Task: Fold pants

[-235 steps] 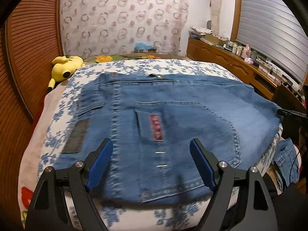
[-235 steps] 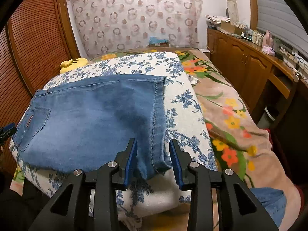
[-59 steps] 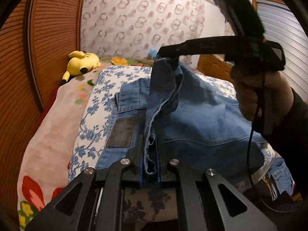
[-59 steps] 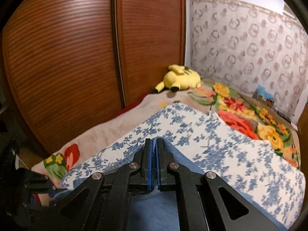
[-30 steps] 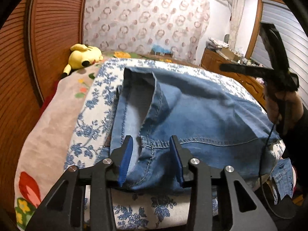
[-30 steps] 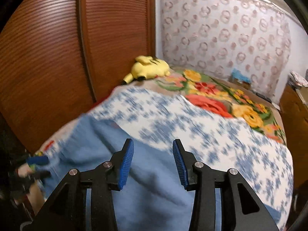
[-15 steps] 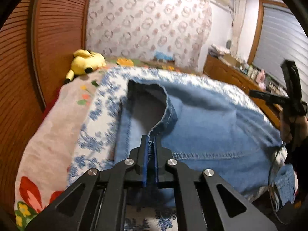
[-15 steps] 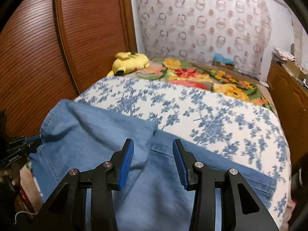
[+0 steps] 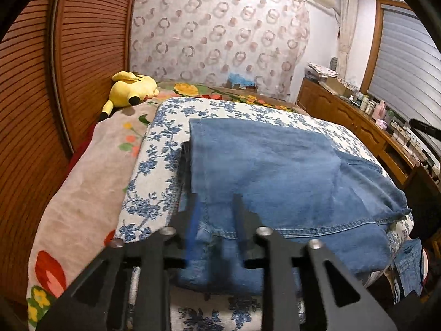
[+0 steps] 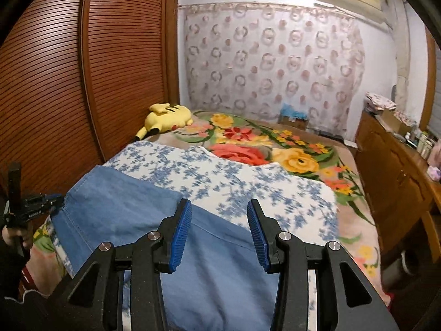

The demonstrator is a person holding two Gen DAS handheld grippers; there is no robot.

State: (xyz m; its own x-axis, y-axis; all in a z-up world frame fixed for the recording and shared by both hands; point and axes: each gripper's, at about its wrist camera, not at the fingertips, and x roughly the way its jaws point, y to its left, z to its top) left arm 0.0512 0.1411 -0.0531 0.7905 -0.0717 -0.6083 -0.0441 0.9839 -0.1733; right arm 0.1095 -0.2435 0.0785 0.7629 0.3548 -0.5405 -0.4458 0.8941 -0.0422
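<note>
Left wrist view: our left gripper sits at 6 o'clock, right over the near edge of the jeans. Its jaws have just been opening; they're blurred, partly spread, a denim seam between them, and we can't see the pads pressing on it. The folded jeans lie on the blue-floral quilt, spreading from 6 toward 12 and 3 o'clock; long axis runs approx. 9-to-3, w/ the top layer's straight edge at 10–11 o'clock. We judge the left gripper is nearer for any next tuck.

Right wrist view: our right gripper is spread, nothing between the pads, hovering above the denim. The jeans lie from 6 toward 9 o'clock, far edge slanting 9-to-5. The left gripper shows at 9 o'clock by the folded end.
</note>
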